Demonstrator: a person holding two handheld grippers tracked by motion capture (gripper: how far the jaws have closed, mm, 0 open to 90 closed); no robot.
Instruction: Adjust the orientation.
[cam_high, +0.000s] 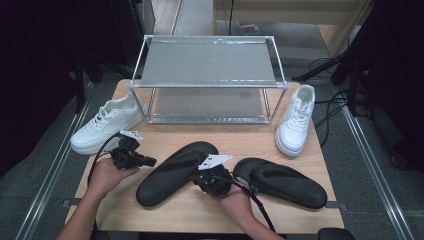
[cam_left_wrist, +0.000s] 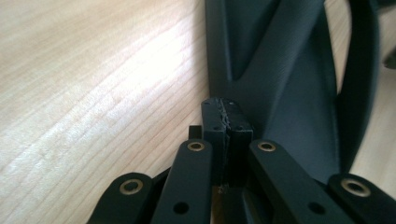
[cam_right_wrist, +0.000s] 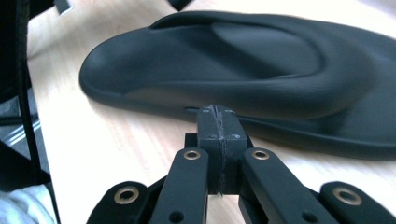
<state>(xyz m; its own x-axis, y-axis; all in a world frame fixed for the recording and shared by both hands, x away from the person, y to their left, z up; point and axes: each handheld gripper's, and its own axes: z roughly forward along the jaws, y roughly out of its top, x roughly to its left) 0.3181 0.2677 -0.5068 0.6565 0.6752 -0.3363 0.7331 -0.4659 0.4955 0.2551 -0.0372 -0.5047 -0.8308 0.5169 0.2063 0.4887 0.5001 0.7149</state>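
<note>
Two black slippers lie on the wooden table (cam_high: 235, 142). The left slipper (cam_high: 172, 172) lies slanted at the centre, the right slipper (cam_high: 287, 182) beside it. My left gripper (cam_high: 152, 161) is shut and empty, its tips pointing at the left slipper's edge from the left. In the left gripper view the shut tips (cam_left_wrist: 226, 109) sit just short of that slipper (cam_left_wrist: 280, 70) and its strap. My right gripper (cam_high: 200, 181) is between the two slippers, shut and empty. In the right gripper view its tips (cam_right_wrist: 218, 119) face the left slipper's side (cam_right_wrist: 233, 60), close to the sole.
A two-tier metal shoe rack (cam_high: 207, 62) stands at the back of the table with bare shelves. One white sneaker (cam_high: 105, 122) lies left of the rack, another (cam_high: 296, 120) right of it. Cables trail from both grippers toward the table's front edge.
</note>
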